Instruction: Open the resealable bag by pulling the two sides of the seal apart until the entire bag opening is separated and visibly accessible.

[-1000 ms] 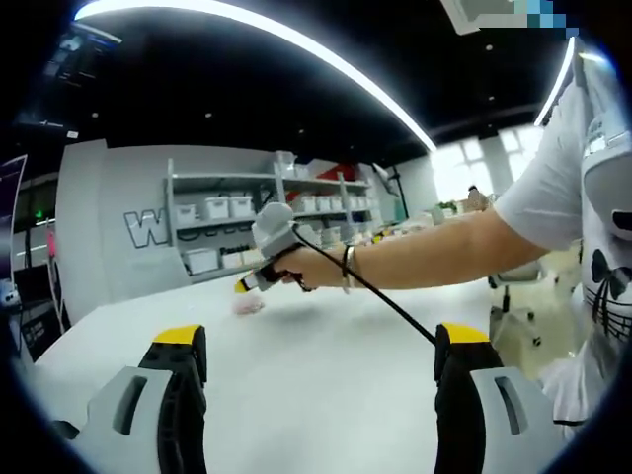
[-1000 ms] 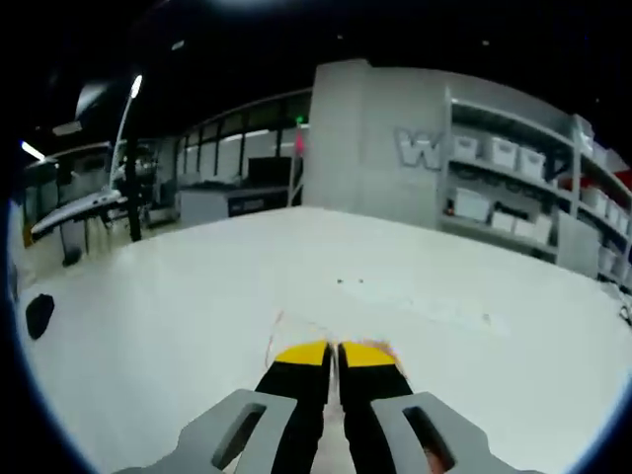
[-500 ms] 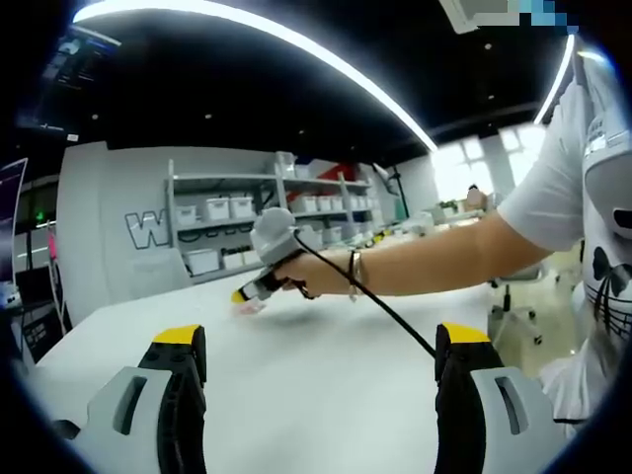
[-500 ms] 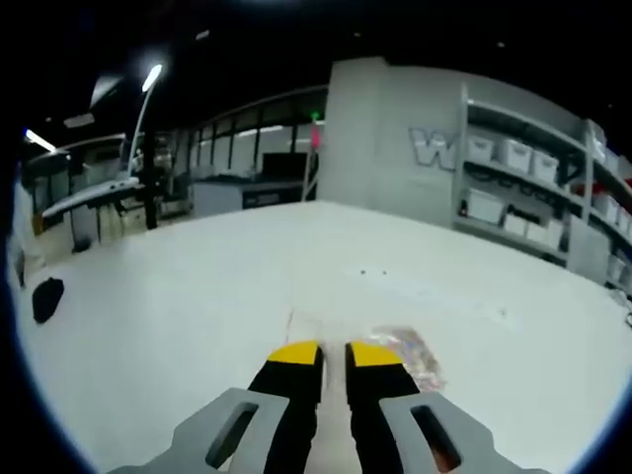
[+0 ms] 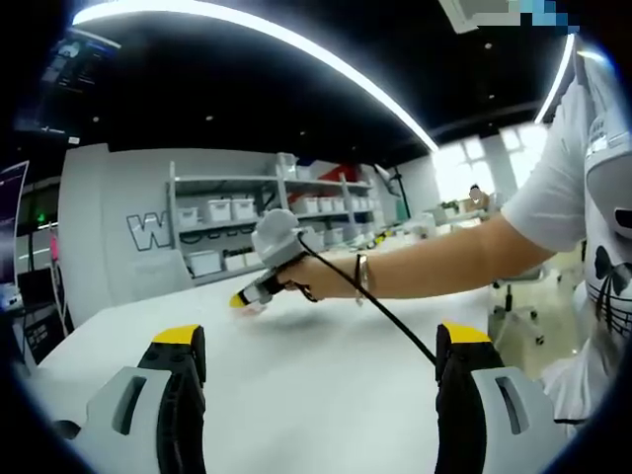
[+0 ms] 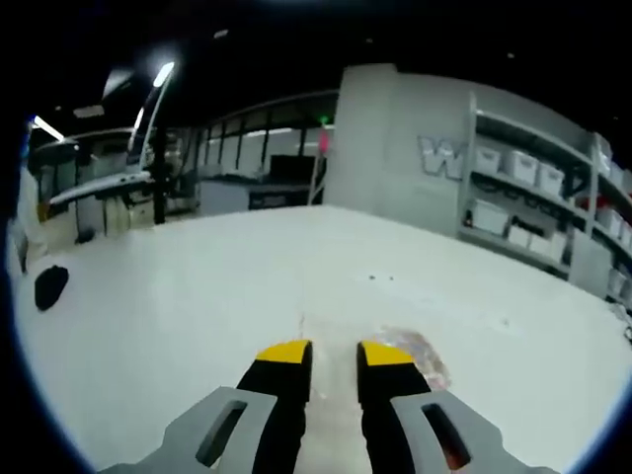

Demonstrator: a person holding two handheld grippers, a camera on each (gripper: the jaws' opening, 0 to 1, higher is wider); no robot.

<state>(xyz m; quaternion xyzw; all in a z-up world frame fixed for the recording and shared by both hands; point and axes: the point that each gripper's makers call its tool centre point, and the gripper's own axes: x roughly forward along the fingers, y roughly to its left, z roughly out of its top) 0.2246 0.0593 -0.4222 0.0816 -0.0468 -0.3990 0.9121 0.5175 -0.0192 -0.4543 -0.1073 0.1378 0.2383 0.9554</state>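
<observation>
The left gripper point(image 5: 316, 360) waits with jaws spread wide over the bare table point(image 5: 326, 395). Farther out, the right gripper point(image 6: 334, 354), jaws slightly parted, hovers above the bag point(image 6: 410, 348) lying flat; it should pinch one seal lip only, near the edge.

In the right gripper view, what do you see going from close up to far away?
Right gripper → clear bag lying on the white table → grey wall with a big letter W and shelves of bins.
</observation>
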